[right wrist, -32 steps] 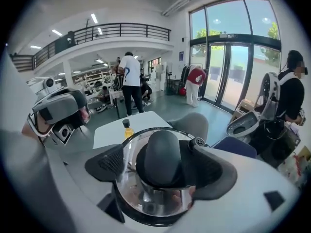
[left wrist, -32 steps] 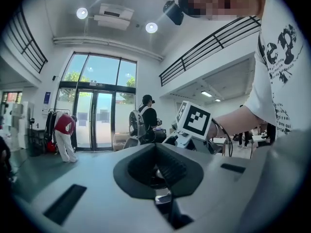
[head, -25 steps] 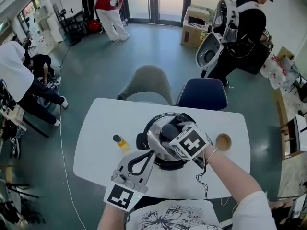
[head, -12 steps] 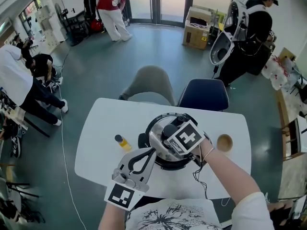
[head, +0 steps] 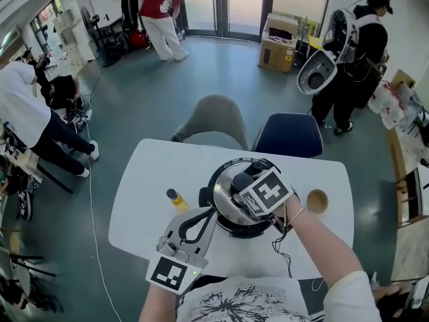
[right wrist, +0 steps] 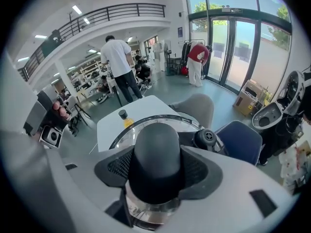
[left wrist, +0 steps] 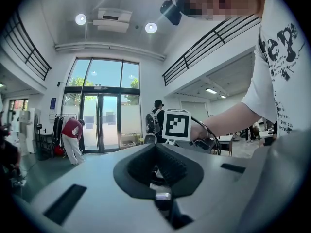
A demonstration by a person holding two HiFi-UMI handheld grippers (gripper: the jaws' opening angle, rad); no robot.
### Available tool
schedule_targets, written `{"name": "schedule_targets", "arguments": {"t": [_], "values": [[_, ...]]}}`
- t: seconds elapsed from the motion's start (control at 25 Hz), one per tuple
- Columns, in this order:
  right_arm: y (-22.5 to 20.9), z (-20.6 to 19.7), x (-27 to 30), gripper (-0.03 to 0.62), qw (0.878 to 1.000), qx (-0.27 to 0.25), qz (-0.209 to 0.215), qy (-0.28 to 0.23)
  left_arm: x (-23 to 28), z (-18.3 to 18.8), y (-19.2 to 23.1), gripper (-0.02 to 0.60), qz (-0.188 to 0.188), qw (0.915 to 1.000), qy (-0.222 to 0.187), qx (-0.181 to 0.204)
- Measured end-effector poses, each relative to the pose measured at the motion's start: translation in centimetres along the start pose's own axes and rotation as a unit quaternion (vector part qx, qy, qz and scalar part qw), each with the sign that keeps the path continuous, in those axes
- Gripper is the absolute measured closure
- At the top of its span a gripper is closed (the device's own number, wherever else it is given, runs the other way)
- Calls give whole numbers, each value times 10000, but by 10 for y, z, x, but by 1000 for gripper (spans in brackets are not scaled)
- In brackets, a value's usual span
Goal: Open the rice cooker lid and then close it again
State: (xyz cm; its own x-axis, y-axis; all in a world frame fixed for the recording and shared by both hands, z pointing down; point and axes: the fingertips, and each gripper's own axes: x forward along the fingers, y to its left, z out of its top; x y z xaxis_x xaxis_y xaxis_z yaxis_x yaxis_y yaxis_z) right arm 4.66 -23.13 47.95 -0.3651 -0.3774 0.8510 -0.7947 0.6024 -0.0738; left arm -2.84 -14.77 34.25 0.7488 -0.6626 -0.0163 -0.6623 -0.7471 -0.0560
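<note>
The black rice cooker (head: 223,229) stands mid-table with its glass lid (head: 224,193) lying on the pot. My right gripper (head: 241,183) comes down from the right onto the lid's black knob (right wrist: 156,152). In the right gripper view both ribbed pads (right wrist: 119,166) press the knob's sides, so it is shut on it. My left gripper (head: 210,214) lies level at the cooker's front left, with its tips at the pot's wall. In the left gripper view its fingertips (left wrist: 156,147) meet with nothing between them.
On the white table (head: 141,200), a small yellow bottle (head: 177,199) stands left of the cooker and a wooden bowl (head: 316,200) right of it. A black cable (head: 283,247) runs toward the front edge. A grey chair (head: 214,123) and a blue chair (head: 288,136) stand behind. People stand far off.
The right gripper has shifted and turned slightly over the lid's knob. The lid stays on the pot, and the left gripper has kept its place.
</note>
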Motion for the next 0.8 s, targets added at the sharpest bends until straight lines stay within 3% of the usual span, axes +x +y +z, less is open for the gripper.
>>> {"name": "schedule_targets", "arguments": {"t": [0.36,0.8], "values": [[0,-1,-33,301,9992,4,-25,-404,-1,5,-16,568,-27,10000,0,56],[3,-79,-81,303,9981,-184,-4,-590,-11,-2,-97,568,8,10000,-60,56]]}}
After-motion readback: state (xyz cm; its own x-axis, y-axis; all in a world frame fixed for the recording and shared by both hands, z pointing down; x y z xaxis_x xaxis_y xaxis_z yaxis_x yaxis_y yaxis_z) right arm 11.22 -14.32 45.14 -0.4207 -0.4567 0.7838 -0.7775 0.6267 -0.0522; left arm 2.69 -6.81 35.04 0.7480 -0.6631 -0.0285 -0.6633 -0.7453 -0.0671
